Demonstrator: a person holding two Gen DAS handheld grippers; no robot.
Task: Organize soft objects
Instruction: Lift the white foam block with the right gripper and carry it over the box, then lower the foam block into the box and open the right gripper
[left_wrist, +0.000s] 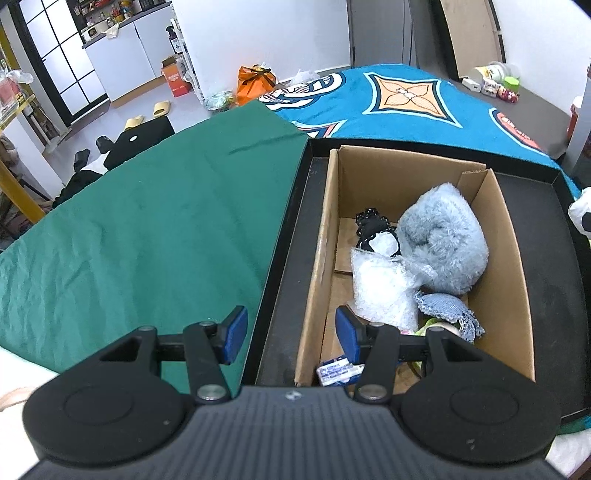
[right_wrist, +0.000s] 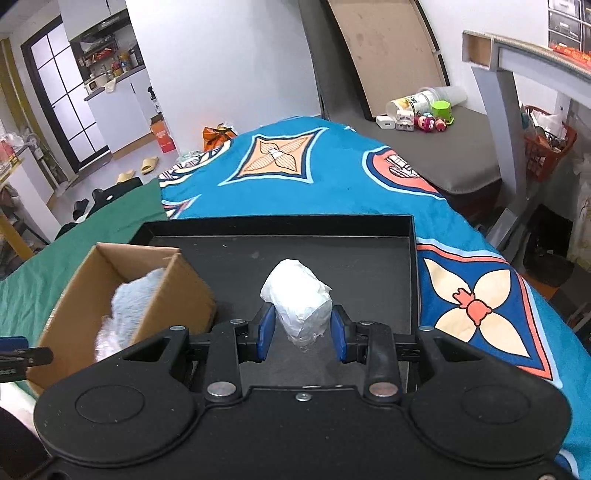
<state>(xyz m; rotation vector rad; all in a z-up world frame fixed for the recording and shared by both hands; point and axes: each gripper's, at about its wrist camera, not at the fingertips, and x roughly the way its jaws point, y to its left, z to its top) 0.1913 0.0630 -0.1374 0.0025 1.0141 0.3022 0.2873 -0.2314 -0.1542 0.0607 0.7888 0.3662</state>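
A cardboard box (left_wrist: 506, 236) stands in a black tray (left_wrist: 291, 266) on a bed. In the box lie a fluffy grey-blue plush (left_wrist: 443, 243), a bubble-wrap bundle (left_wrist: 384, 288), a black lacy item (left_wrist: 369, 225), a denim piece (left_wrist: 450, 310) and a small blue-white packet (left_wrist: 338, 371). My left gripper (left_wrist: 291, 332) is open and holds nothing; it straddles the box's left wall. My right gripper (right_wrist: 302, 326) is shut on a crumpled white tissue wad (right_wrist: 299, 295), held above the tray floor (right_wrist: 369, 266) to the right of the box (right_wrist: 177, 291).
A green cloth (left_wrist: 147, 229) covers the bed left of the tray, a blue patterned blanket (right_wrist: 332, 177) the far and right side. Small toys and a plastic cup (right_wrist: 424, 107) sit on a grey surface beyond. Slippers and an orange bag (left_wrist: 255, 83) lie on the floor.
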